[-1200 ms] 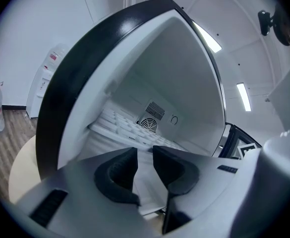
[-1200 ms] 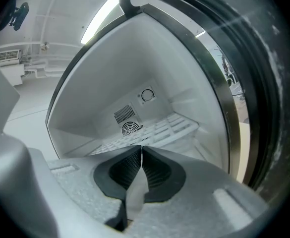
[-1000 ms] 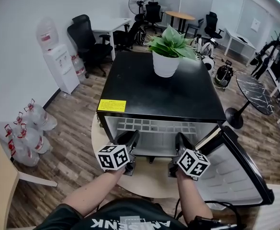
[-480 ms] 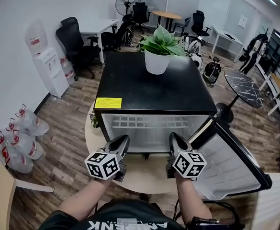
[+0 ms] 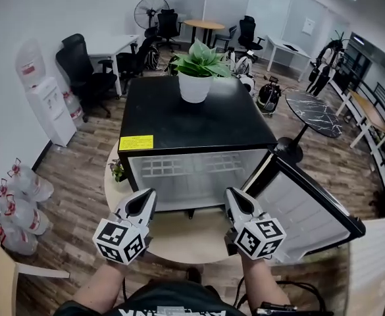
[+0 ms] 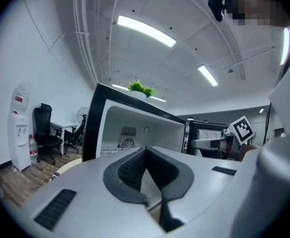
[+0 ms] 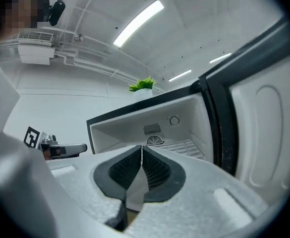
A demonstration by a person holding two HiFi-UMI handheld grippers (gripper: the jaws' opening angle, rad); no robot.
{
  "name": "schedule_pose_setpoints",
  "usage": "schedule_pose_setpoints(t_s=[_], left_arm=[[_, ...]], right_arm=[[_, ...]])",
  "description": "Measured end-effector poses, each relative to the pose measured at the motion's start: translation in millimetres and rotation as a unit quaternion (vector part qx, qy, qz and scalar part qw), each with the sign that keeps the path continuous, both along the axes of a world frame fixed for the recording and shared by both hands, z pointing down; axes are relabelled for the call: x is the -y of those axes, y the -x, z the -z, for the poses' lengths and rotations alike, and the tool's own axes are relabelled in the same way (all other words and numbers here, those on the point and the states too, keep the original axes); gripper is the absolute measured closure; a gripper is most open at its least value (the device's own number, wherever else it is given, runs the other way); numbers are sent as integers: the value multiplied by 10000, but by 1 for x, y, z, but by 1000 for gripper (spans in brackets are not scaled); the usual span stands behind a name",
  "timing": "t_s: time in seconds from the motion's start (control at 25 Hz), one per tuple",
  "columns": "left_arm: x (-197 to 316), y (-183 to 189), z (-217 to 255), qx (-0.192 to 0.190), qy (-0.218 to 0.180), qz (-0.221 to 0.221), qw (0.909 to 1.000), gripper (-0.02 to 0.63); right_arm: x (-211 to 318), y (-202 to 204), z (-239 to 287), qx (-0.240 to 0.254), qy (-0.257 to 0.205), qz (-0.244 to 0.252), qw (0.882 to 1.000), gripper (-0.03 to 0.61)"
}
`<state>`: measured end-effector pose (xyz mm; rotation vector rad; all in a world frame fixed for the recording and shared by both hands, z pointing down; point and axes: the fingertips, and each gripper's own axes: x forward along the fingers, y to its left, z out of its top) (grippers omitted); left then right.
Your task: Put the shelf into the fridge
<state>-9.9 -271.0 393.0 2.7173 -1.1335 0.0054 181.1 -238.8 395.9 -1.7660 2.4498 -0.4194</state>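
**Shelf lies inside the fridge, both grippers empty in front of it**

The shelf (image 5: 191, 166) is a white grid of thin bars that lies flat inside the fridge (image 5: 199, 120), high in its open compartment. It spans the compartment from side wall to side wall, and its back edge is near the rear vent. By its look it is light and stiff, so it should neither sag nor need a hard squeeze. The coated bars may be slick, though, and a thin bar could twist in a pinch at one point. If it needs reseating, the front rail looks like the best place to hold it. One grip toward each side wall of the fridge would keep it level on its ledges.

The left gripper (image 5: 141, 204) and the right gripper (image 5: 237, 201) hang in front of the fridge, clear of its opening. Each has its jaws pressed together on nothing.

The door (image 5: 310, 209) stands swung open at the fridge's right. A potted plant (image 5: 195, 78) sits on the fridge's black top.
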Motion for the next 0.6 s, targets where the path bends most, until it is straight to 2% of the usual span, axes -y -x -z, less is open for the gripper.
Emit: schedule_pose_setpoints(t_s=[0.12, 0.2, 0.36, 0.6], left_arm=[[-6, 11, 13, -170, -83, 216, 9996, 612], [-10, 15, 19, -140, -202, 340, 9991, 612], [-19, 17, 27, -19, -317, 367, 9988, 612], [-28, 14, 33, 45, -369, 304, 9988, 612]], right_arm=[[-14, 3, 12, -24, -71, 52, 10000, 565], [-24, 7, 19, -134, -169, 157, 9996, 571], [-36, 13, 33, -280, -324, 256, 9988, 572], [-45, 6, 38, -427, -292, 109, 9986, 572]])
